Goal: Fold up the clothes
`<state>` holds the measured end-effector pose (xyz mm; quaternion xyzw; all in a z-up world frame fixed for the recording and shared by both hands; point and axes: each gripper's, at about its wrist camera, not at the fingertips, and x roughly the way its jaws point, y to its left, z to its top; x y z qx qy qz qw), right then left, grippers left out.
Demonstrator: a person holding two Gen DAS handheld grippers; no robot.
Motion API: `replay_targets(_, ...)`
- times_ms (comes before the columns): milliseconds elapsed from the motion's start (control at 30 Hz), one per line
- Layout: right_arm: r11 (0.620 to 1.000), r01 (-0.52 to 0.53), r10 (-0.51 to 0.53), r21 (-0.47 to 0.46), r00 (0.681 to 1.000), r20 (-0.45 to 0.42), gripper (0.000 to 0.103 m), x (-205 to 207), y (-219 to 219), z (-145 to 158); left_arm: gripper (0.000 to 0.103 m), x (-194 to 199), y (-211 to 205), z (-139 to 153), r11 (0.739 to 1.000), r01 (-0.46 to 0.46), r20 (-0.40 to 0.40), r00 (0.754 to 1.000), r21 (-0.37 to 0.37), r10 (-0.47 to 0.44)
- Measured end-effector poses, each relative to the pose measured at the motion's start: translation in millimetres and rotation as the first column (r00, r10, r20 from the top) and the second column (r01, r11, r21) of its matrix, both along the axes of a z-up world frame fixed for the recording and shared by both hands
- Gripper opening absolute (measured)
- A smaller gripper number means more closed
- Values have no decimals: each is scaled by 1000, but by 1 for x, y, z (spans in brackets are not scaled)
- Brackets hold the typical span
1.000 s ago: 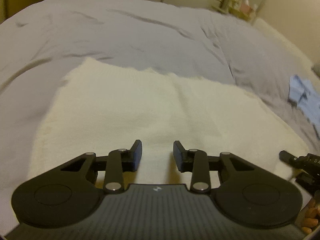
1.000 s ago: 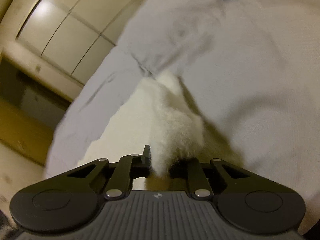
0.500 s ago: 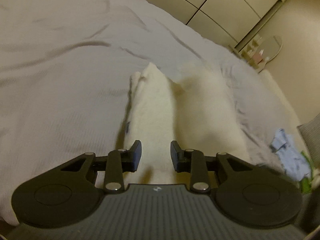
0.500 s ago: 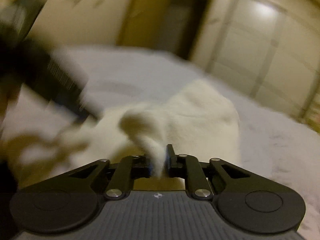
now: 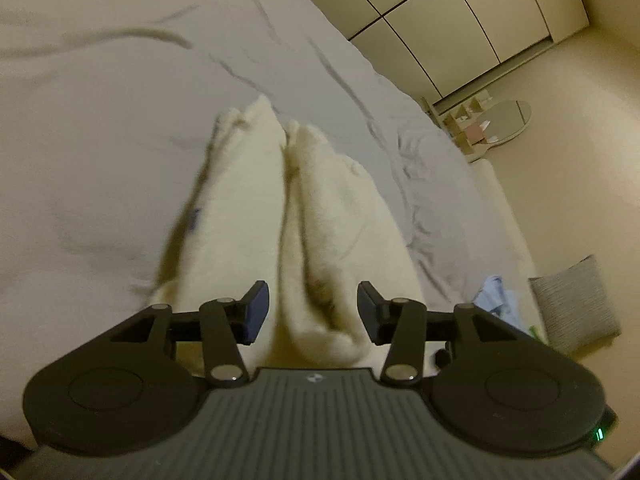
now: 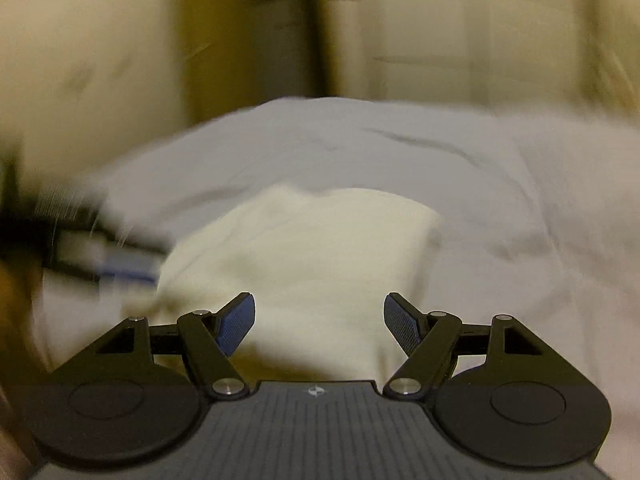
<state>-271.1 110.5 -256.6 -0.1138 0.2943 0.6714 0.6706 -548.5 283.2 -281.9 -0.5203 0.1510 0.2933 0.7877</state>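
Cream towel (image 5: 256,216) folded double on grey bed (image 5: 100,128), long axis running away from left tool (image 5: 308,308), both tools wide apart

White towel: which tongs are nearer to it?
Left. The left tongs are open astride a raised fold of the white towel; the right tongs are open, just short of its near edge.

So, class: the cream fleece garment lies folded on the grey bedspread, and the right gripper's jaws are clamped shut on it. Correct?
Not quite. The right gripper has its jaws wide open, holding nothing, as the right wrist view shows. The cream fleece garment does lie folded on the grey bedspread.
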Motion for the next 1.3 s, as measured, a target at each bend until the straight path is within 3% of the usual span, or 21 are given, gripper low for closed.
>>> replay_targets(67,990,130,-138,-45,959,-249,72,41,-7,-5,50,10,11,-6,1000,3,12,1000,-24,-3)
replay_targets(100,978,187,-208,-91,899,-385,69,61,-6,-17,50,15,17,-9,999,5,18,1000,-35,-4)
replay_targets(133,961,235,-275,-143,816,-508,60,82,-5,-29,50,19,22,-13,999,9,23,1000,-44,-8)
replay_targets(200,947,256,-320,-196,682,-658,48,100,1,-52,52,28,32,-21,998,21,41,999,-67,-18)
replay_targets(300,929,273,-365,-248,578,-730,40,104,10,-77,52,41,47,-35,994,32,73,997,-106,-24)
replay_targets(400,920,282,-384,-272,512,-768,35,105,19,-93,47,55,57,-40,995,45,71,997,-94,-39)
replay_targets(433,918,279,-389,-281,501,-773,33,105,22,-95,39,59,60,-39,995,53,60,997,-81,-48)
replay_targets(500,924,277,-378,-265,546,-747,32,101,25,-89,29,66,61,-31,997,74,28,997,-17,-74)
replay_targets(567,929,273,-366,-249,590,-719,28,97,29,-83,24,67,55,-9,990,90,-25,996,112,-88)
replay_targets(700,961,216,-276,-172,776,-568,28,65,39,-52,24,50,44,33,940,99,-58,995,326,-85)
replay_targets(800,980,153,-195,-130,882,-429,28,33,60,-34,24,33,47,34,929,87,-95,994,359,-57)
replay_targets(867,985,124,-156,-119,934,-320,28,15,72,-26,24,23,56,15,954,73,-118,992,290,-40)
replay_targets(933,987,111,-136,-113,960,-245,28,5,76,-20,23,14,64,-7,974,54,-124,992,221,-27)
replay_targets(1033,988,98,-123,-118,965,-231,28,3,73,-17,22,1,60,-9,978,18,-62,998,208,-5)
replay_targets(1167,988,89,-114,-124,970,-216,28,3,58,-11,21,2,53,-2,967,22,-74,997,252,-4)
replay_targets(1300,990,52,-74,-129,982,-172,28,2,59,-18,21,-16,49,-19,976,4,-64,998,218,10)
